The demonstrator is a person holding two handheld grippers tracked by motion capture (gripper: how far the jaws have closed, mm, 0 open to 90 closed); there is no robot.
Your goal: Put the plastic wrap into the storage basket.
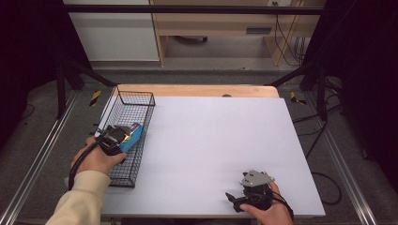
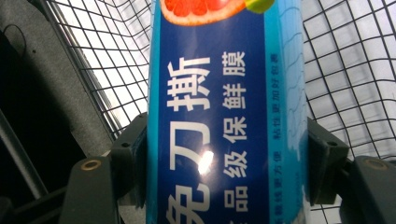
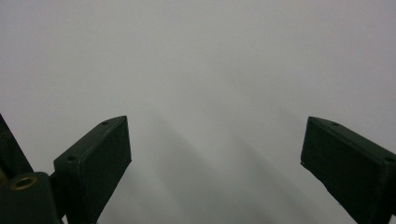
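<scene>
A blue box of cling film, printed with white characters and a cut grapefruit, is held over the black wire basket. My left gripper is shut on it, one black jaw pressed to each long side. The basket's mesh shows behind the box. My right gripper rests low near the table's front edge, open, with only bare white tabletop between its jaws.
The white table stretches wide between the basket at its left edge and the right hand. A wooden strip runs along the far edge. Black frame posts stand at both back corners.
</scene>
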